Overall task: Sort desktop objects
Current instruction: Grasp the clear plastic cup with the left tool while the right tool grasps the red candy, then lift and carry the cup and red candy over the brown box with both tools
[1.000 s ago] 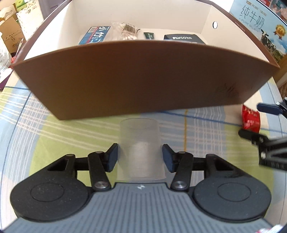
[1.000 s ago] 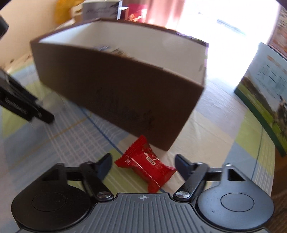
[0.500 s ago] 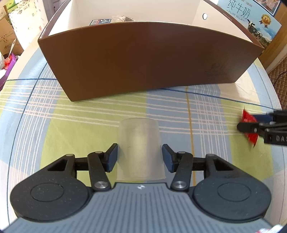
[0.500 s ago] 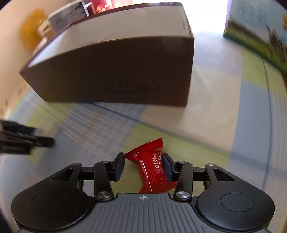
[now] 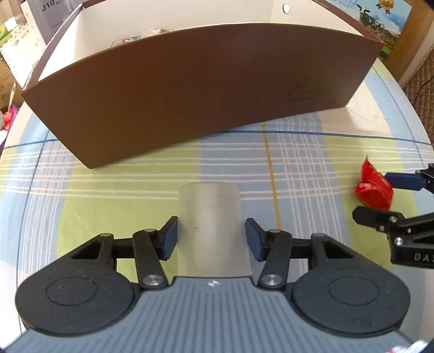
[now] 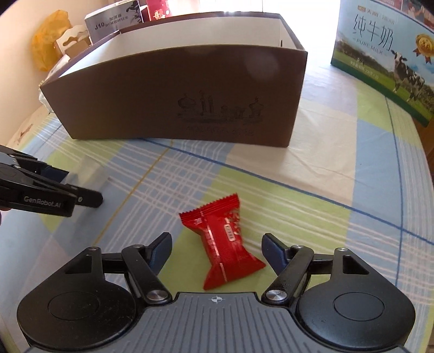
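A translucent plastic cup (image 5: 208,206) stands upside down between the fingers of my left gripper (image 5: 211,236), whose pads are shut against its sides. In the right wrist view the cup (image 6: 92,169) and the left gripper (image 6: 78,184) show at the far left. A red wrapped candy (image 6: 225,241) lies on the checked cloth between the spread fingers of my right gripper (image 6: 216,240), which is open and not touching it. The left wrist view has that candy (image 5: 374,187) and the right gripper (image 5: 379,198) at its right edge. The brown box (image 5: 203,81) (image 6: 176,95) stands behind both.
The open brown box holds a few small packets, mostly hidden by its near wall. A milk carton case (image 6: 385,54) stands at the back right. A humidifier box (image 6: 114,21) and a yellow bag (image 6: 46,46) sit behind the brown box. Checked cloth (image 6: 298,195) covers the table.
My right gripper has opened and let go of the candy, which now lies on the cloth. The left gripper keeps its grip on the cup and has backed away from the box.
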### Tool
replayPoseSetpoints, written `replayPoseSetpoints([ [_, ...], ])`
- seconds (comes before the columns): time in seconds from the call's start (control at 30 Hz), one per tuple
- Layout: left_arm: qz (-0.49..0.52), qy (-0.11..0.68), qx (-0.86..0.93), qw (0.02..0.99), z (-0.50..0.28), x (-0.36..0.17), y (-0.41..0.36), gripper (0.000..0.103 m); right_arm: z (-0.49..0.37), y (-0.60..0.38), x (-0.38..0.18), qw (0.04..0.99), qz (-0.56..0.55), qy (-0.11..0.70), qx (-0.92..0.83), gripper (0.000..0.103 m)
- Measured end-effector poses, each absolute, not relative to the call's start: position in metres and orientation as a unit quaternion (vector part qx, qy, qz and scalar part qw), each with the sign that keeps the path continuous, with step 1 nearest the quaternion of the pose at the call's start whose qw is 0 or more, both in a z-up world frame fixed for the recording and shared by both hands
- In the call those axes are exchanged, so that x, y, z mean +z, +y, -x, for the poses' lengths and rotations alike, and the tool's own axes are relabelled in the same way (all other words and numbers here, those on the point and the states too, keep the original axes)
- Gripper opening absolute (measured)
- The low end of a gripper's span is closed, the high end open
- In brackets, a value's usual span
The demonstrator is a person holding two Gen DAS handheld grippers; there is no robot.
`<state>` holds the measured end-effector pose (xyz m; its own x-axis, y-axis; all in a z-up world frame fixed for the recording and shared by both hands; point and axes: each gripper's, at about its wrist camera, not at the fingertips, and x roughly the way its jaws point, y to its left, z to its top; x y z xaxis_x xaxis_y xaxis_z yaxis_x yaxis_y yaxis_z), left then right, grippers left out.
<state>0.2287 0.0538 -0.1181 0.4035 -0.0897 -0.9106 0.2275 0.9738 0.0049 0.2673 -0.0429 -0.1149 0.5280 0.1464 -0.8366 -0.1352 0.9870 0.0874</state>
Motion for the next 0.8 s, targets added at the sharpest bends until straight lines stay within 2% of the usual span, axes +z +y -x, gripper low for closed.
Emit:
replayPoseSetpoints([
  [0.2, -0.065, 0.538, -0.099, 0.835, -0.22, -0.117, 0.054, 0.047, -0.267, -0.04, -0.117, 0.872, 0.014, 0.482, 0.086, 0.025],
  [0.8, -0.044, 0.544, -0.1, 0.832, -0.203, -0.105, 0.064, 0.047, -0.253, -0.027, -0.099, 0.869, -0.032, 0.482, 0.105, 0.024],
])
